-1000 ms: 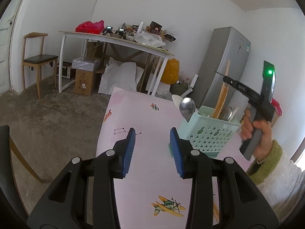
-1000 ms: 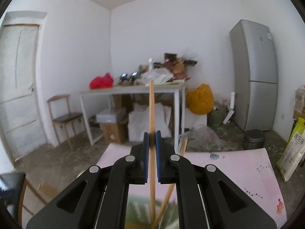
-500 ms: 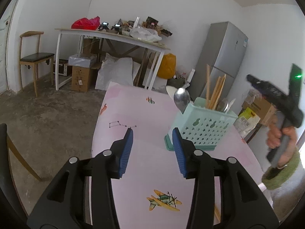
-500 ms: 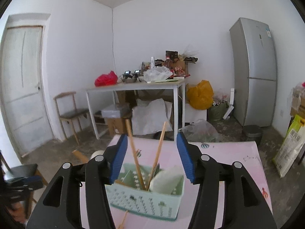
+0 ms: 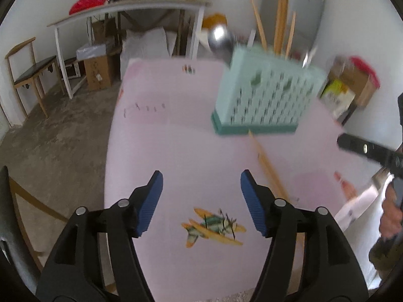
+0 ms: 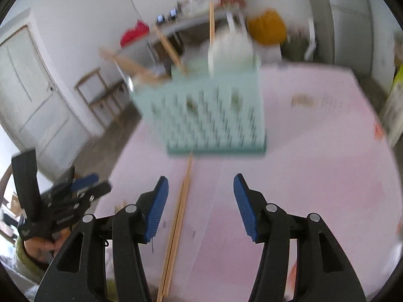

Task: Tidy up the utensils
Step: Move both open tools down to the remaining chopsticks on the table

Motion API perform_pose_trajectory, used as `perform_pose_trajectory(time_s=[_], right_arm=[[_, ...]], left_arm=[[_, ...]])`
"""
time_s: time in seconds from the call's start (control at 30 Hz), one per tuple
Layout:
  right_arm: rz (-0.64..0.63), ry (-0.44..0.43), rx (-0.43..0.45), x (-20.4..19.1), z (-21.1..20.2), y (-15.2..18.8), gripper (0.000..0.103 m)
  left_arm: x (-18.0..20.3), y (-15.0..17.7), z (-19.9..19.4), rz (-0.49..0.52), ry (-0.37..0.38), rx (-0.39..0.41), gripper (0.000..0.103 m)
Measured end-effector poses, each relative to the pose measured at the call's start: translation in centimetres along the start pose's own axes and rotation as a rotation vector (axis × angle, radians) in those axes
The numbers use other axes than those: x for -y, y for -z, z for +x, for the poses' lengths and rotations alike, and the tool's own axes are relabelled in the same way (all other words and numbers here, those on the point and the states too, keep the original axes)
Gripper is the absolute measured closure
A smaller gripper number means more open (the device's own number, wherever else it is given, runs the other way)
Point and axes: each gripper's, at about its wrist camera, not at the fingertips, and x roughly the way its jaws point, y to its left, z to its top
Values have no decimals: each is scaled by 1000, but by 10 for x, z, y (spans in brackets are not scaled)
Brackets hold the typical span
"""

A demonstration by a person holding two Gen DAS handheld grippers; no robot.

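Note:
A mint green utensil caddy [image 5: 264, 93] stands on the pink table [image 5: 163, 146], holding several wooden chopsticks [image 5: 280, 20] and a metal spoon [image 5: 221, 41]. It also shows in the right wrist view [image 6: 209, 115]. A pair of wooden chopsticks [image 6: 177, 224] lies flat on the table in front of the caddy, also in the left wrist view [image 5: 267, 163]. My left gripper [image 5: 201, 201] is open and empty above the table. My right gripper [image 6: 200, 206] is open and empty, with the loose chopsticks just inside its left finger.
A white work table [image 5: 131, 7] piled with clutter stands at the back. A wooden chair [image 5: 27, 68], cardboard boxes [image 5: 97, 73] and a grey fridge [image 5: 304, 7] stand around the room. The pink table's left edge [image 5: 110, 138] drops to the concrete floor.
My right gripper let go of a chopstick into the caddy, opened and drew back low over the table. Both grippers opened wider and tilted down toward the table.

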Motion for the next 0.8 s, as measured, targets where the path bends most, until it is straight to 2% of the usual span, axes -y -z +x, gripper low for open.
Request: perform_pose_trajectory(time_s=[0.13,0.2,0.33,0.5,0.8], right_arm=[[10,-17,-103,-8,23,22,63],[-9,-16,-156,-14,34,31,71],[-51,-11,-209,-25,47,40,79],[-87,3,-244,-31,57,45,88],[-112,37,-244,-35,61,45,95]], left_arm=[[6,8,20,4,-9,-91,41],[8,12,23,10,-11,-108,41],[12,16,24,26,-15,-117,40],[13,18,23,31,-12,-122,40],[23,18,20,58,35,-108,40]])
